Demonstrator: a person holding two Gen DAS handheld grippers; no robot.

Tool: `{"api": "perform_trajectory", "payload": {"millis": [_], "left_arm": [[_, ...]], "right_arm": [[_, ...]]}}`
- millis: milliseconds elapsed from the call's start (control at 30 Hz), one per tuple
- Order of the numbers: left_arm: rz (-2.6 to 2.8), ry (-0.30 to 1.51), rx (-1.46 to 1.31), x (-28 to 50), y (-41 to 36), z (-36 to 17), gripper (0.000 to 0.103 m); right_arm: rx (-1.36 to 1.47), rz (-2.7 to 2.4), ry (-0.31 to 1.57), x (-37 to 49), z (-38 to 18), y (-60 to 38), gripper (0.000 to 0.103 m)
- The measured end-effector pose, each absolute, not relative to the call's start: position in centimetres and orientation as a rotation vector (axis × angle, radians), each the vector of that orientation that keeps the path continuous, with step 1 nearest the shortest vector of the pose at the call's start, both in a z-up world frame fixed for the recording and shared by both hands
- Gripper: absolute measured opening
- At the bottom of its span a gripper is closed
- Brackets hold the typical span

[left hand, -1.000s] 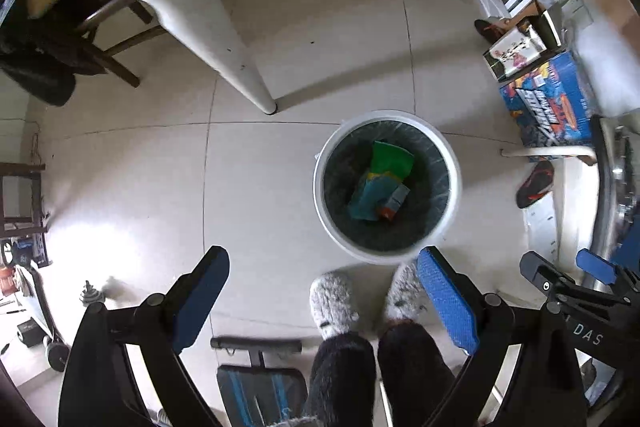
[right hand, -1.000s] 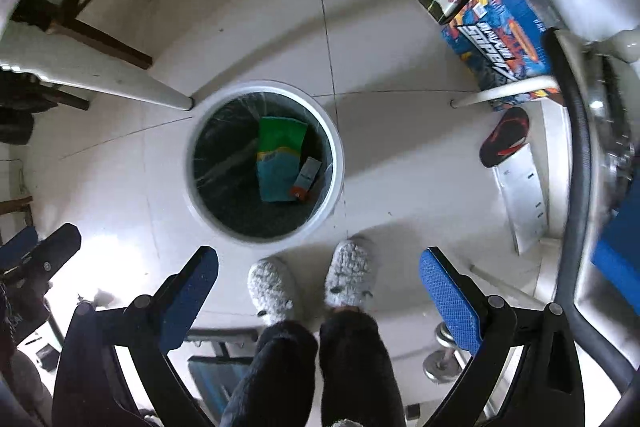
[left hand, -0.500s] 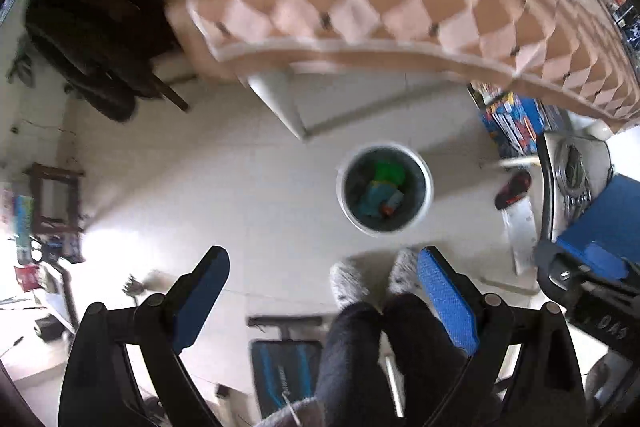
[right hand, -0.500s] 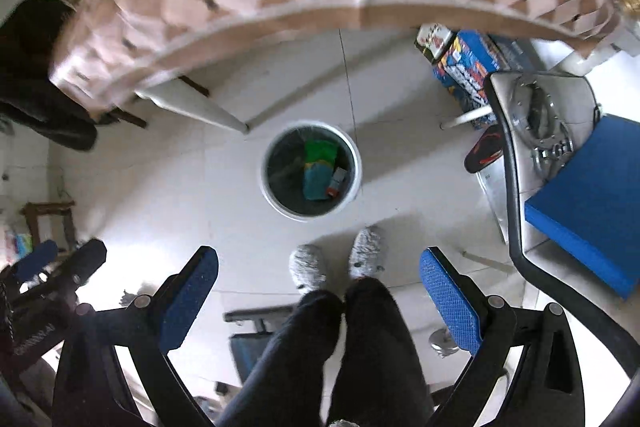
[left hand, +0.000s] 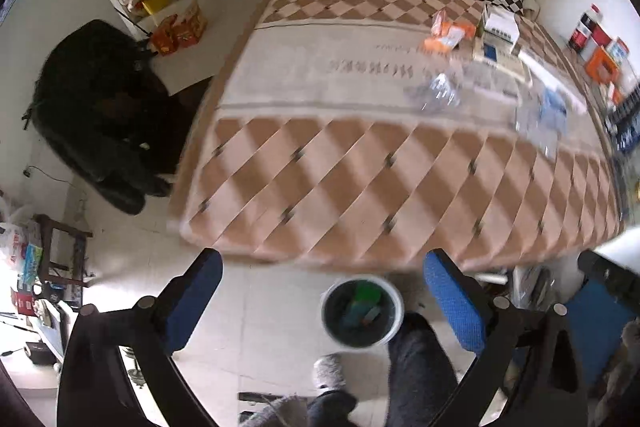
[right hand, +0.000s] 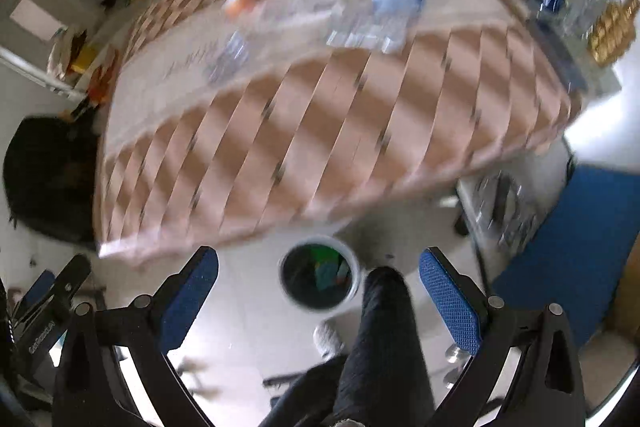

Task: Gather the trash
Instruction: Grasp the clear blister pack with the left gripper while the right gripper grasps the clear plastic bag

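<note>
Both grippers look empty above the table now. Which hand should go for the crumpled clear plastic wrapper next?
Probably the left. In its view the clear wrapper lies nearly straight ahead of the open left gripper; the open right gripper sees it off to its left, blurred. Both are empty.

The diamond-patterned tabletop (left hand: pixel 360 179) carried orange packets (left hand: pixel 446 33), boxes (left hand: pixel 498 33) and clear wrappers (left hand: pixel 434 95) toward one o'clock.

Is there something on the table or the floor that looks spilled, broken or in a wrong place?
Nothing looks spilled or broken. Crumpled clear plastic wrappers and an orange packet lie loose on the checked tablecloth, uncollected trash. The white round bin stands upright on the floor, holding some packets. Blur hides finer detail.
</note>
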State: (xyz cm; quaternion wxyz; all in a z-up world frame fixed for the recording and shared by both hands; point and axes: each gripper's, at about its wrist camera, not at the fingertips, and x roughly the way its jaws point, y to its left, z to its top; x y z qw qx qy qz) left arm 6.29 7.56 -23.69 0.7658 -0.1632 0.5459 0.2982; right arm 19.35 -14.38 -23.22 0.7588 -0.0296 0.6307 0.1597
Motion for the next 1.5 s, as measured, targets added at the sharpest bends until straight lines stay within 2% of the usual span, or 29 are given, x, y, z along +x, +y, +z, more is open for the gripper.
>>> {"api": "perform_trajectory", "payload": {"millis": [133, 300, 567, 700, 733, 833, 867, 900, 933, 967, 1100, 1233, 1467, 1500], "left_arm": [[0.683, 1.237, -0.42, 14.4, 9.4, -25.6, 0.103], [0.682, 1.361, -0.624, 23.9, 12.4, -30.7, 0.102], [0.702, 1.486, -0.871, 30.7, 15.8, -38.3, 0.102], [0.742, 1.533, -0.85, 31.2, 16.2, -40.0, 0.102], [0.758, 1.54, -0.839, 31.1, 16.2, -40.3, 0.095], [0.777, 1.512, -0.857, 30.5, 16.0, -40.4, 0.081], [0.777, 1.502, -0.851, 30.4, 15.8, -40.2, 0.077], [0.776, 1.486, -0.828, 30.4, 15.5, -39.9, 0.067], [0.776, 1.481, -0.815, 29.9, 15.2, -39.6, 0.059], [0.771, 1.483, -0.8, 29.9, 15.0, -39.5, 0.059], [0.745, 1.47, -0.728, 29.5, 14.5, -39.1, 0.059], [0.707, 1.44, -0.618, 28.4, 14.2, -37.8, 0.044], [0.65, 1.35, -0.598, 24.9, 15.1, -33.8, 0.044], [0.631, 1.334, -0.608, 24.4, 15.2, -33.2, 0.047]], "right_arm": [[0.003, 0.273, 1.394, 32.0, -25.8, -15.4, 0.102], [-0.003, 0.19, 1.441, 44.1, -30.3, -14.6, 0.102], [-0.026, 0.176, 1.522, 52.4, -35.9, -12.4, 0.102], [-0.07, 0.167, 1.559, 53.5, -37.7, -10.9, 0.102], [-0.082, 0.153, 1.565, 53.7, -38.1, -10.7, 0.102], [-0.08, 0.136, 1.583, 54.0, -38.9, -10.4, 0.091], [-0.093, 0.131, 1.568, 54.0, -38.7, -10.2, 0.082], [-0.106, 0.13, 1.549, 53.9, -38.4, -10.1, 0.077], [-0.106, 0.133, 1.539, 53.8, -38.2, -10.1, 0.065], [-0.111, 0.131, 1.528, 53.4, -37.9, -10.3, 0.049], [-0.082, 0.175, 1.529, 53.1, -37.3, -10.9, 0.043], [-0.049, 0.207, 1.525, 52.2, -36.6, -12.0, 0.039], [0.022, 0.259, 1.53, 51.0, -34.8, -13.5, 0.038], [0.028, 0.265, 1.53, 50.8, -34.6, -13.6, 0.038]]}}
